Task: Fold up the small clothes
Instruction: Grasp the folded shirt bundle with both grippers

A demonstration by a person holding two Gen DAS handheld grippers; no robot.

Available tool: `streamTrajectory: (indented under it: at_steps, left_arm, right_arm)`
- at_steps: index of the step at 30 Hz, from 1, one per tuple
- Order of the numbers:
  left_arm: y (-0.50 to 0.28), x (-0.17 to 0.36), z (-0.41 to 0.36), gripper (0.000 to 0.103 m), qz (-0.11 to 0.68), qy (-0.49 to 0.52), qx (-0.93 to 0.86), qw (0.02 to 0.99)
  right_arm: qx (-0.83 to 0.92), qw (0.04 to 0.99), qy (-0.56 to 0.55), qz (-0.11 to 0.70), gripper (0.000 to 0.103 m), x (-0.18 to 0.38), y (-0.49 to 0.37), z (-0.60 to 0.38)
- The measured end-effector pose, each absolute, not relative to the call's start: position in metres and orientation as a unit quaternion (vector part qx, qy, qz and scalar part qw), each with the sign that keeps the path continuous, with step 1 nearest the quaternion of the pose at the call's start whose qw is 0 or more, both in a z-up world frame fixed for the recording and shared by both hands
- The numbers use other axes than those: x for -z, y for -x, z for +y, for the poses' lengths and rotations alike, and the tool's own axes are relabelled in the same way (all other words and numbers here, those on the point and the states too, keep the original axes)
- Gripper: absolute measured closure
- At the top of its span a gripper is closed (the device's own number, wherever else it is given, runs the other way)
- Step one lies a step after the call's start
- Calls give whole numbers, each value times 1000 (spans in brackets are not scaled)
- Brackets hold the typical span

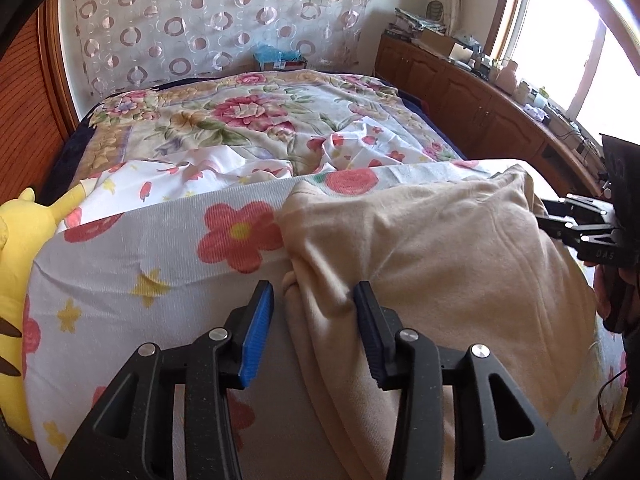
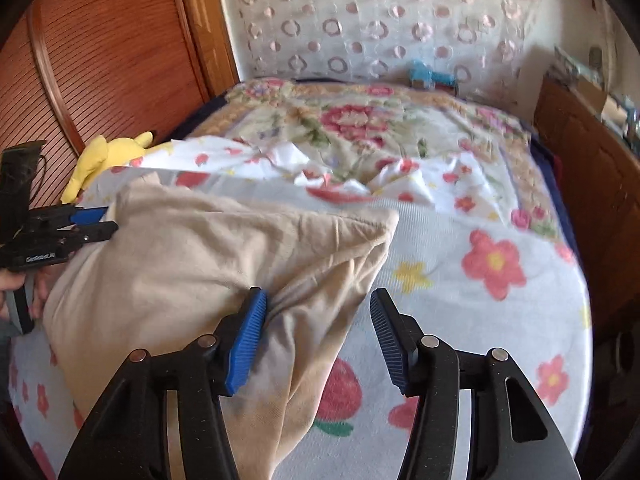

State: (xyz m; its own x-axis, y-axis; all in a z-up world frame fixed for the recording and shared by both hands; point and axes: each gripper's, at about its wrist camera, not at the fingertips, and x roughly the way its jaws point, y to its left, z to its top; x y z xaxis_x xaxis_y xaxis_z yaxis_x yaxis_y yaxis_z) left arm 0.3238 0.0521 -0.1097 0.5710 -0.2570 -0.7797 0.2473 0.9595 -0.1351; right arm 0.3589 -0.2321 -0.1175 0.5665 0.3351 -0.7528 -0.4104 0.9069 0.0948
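1. A bed (image 1: 280, 128) fills both views, spread with a floral blanket at the far end and a white sheet (image 1: 132, 264) printed with red flowers and yellow stars at the near end; a wooden cabinet (image 1: 472, 96) runs along one side under a bright window.
2. A beige garment (image 1: 432, 248) lies on the sheet at the near edge of the bed, loosely folded with a rumpled left edge; a yellow plush toy (image 1: 16, 280) sits beside the sheet, well apart from the garment.
3. The left gripper (image 1: 314, 300) has its blue pads parted; the garment's bunched edge lies between them, and neither pad visibly presses on it, so it is released.
4. The right gripper (image 2: 318, 304) stands wide apart; its left pad brushes the garment's creased corner, its right pad hangs over bare sheet; nothing is grasped.
5. White lettering on each gripper body is too small to read surely.
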Motion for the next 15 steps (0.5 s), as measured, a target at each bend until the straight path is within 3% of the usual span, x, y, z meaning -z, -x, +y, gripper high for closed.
streamTrajectory:
  at_steps: [10, 11, 13, 15]
  left_arm:
    - [-326, 109, 55, 60, 439, 19, 165, 883]
    - [-326, 110, 56, 68, 438, 20, 173, 882]
    - [-327, 110, 56, 79, 440, 30, 187, 878]
    - [-327, 110, 53, 88, 442, 32, 200, 874]
  right_arm:
    - [-220, 881, 41, 418, 44, 112, -361, -223]
    - [-225, 879, 45, 417, 44, 113, -359, -222]
    - [-238, 875, 51, 418, 52, 113, -356, -222]
    - [-263, 863, 52, 428, 77, 113, -360, -220]
